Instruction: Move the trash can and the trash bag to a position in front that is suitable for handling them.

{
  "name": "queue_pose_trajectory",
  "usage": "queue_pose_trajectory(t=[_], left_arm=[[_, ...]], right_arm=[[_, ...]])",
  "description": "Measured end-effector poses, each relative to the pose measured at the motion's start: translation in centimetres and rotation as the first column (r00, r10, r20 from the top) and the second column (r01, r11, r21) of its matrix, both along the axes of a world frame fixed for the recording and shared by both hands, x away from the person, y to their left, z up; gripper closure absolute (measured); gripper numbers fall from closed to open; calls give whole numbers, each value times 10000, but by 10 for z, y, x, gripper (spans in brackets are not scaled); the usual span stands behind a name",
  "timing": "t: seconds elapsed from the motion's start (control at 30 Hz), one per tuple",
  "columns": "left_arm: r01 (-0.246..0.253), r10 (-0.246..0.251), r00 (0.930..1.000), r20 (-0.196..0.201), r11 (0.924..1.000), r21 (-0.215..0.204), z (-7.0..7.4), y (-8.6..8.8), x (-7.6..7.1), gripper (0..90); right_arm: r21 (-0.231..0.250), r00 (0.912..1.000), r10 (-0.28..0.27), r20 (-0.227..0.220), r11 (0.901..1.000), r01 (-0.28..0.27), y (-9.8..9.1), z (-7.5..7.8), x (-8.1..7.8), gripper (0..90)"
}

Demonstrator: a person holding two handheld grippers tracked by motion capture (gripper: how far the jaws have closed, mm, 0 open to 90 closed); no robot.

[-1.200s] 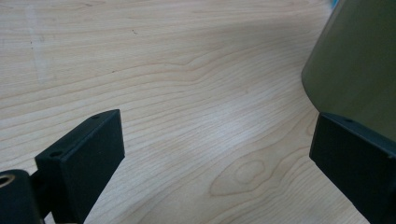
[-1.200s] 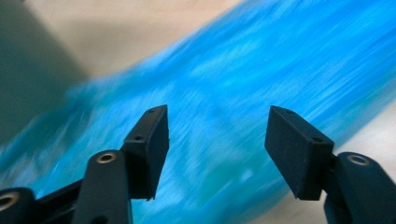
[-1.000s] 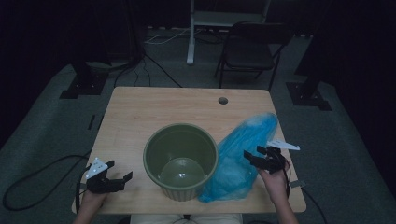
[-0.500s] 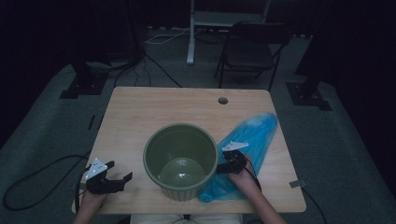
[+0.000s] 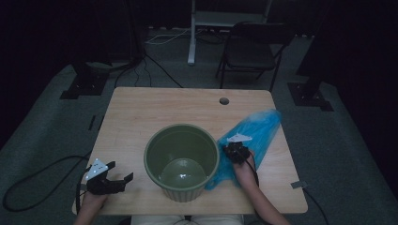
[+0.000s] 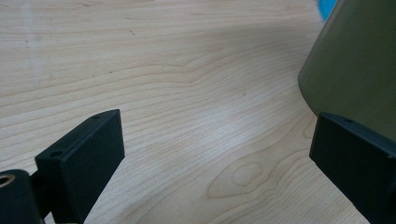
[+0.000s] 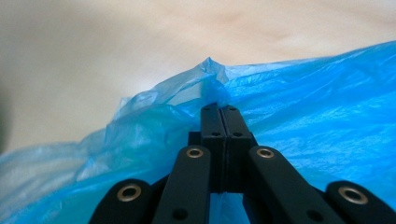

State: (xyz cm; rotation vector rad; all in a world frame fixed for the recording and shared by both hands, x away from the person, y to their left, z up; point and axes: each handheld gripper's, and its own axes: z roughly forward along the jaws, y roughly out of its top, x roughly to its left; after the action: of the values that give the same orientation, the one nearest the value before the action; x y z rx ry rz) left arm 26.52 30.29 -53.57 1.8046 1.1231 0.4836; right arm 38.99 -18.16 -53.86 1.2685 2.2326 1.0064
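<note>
A large green pot (image 5: pixel 180 127) stands empty at the table's front middle. A blue plastic bag (image 5: pixel 260 129) lies crumpled to its right, against the pot's side. My right gripper (image 5: pixel 233 152) sits on the bag beside the pot's rim. Its jaws have just been closing, and in the right gripper view the right gripper (image 7: pixel 219 108) is shut, pinching a fold of the bag (image 7: pixel 303 93). My left gripper (image 5: pixel 121 170) rests low at the front left, open. In the left gripper view the left gripper (image 6: pixel 217 140) has bare wood between its jaws, with the pot's wall (image 6: pixel 355 65) by one jaw.
The wooden table (image 5: pixel 141 112) has a round cable hole (image 5: pixel 224 101) near its far edge. A dark chair (image 5: pixel 256 47) stands behind the table, and stands and cables lie on the floor around it.
My right gripper has moved left across the bag toward the pot and sunk onto it. Its jaws have shut on the bag. The left gripper has stayed put.
</note>
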Motion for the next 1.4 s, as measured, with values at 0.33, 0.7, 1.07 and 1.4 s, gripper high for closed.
queue_pose_trajectory(t=[0.33, 0.7, 1.07, 1.4], left_arm=[[-20, 20, 9999, 130, 10000, -1, 1, 1, -1, 37], [-75, 77, 9998, 161, 9999, -83, 2, 4, -1, 37], [-19, 20, 10000, 93, 10000, -86, -1, 3, -1, 37], [-28, 30, 9999, 116, 9999, -131, -2, 4, -2, 37]], right_arm=[[2432, 9701, -2412, -281, 9396, 2407, 1, 33, 58, 889], [2966, 9838, -1780, 217, 9409, 1636, -11, 51, 59, 425], [1431, 9099, -4118, -495, 8987, 4145, -121, 19, 63, 352], [-75, 9281, -3721, 144, 9281, 3722, -105, -7, 55, 759]])
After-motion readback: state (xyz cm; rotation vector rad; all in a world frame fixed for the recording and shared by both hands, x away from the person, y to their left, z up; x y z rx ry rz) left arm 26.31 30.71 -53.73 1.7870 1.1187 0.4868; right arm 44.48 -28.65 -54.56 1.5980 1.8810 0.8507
